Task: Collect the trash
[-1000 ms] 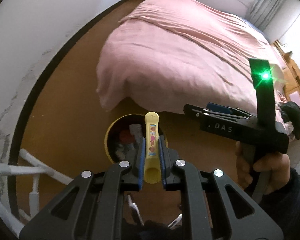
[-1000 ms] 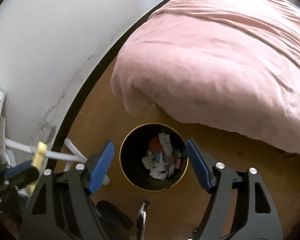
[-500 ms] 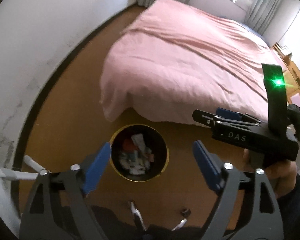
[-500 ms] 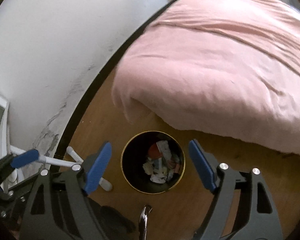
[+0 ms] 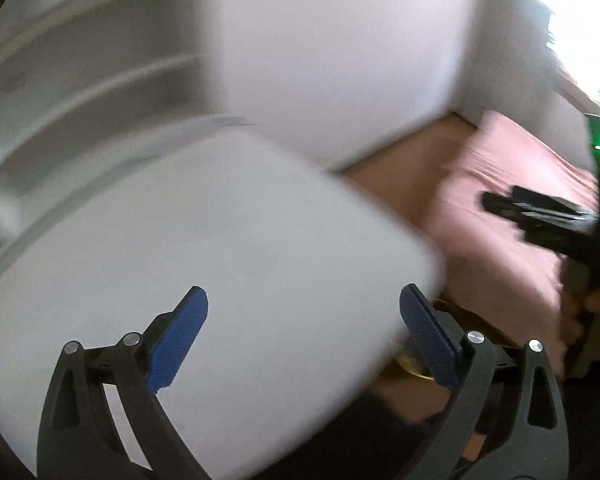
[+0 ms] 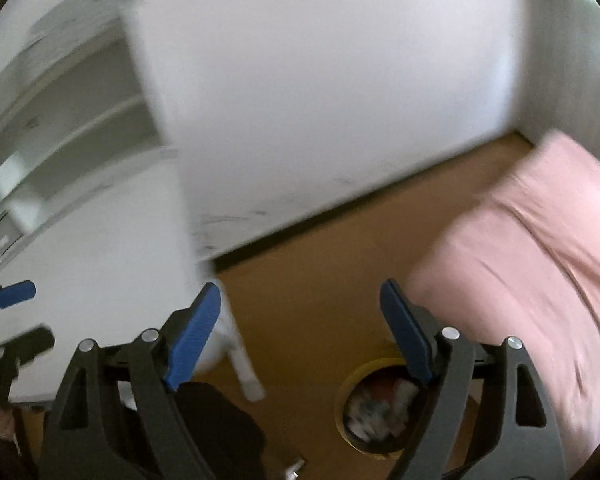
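Both the left gripper (image 5: 303, 334) and right gripper (image 6: 301, 330) have jaws spread wide, holding nothing.

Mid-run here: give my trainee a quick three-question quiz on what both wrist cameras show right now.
1. True or false: the left gripper holds a piece of trash.
2. What lies under the left gripper: A) pink bed, B) white table, C) trash bin?
3. In the right wrist view, what stands on the floor beside the pink bed, partly behind the right gripper?

Key: 1 false, both grippers are open and empty; 2 B; 3 the yellow-rimmed trash bin, with trash inside.
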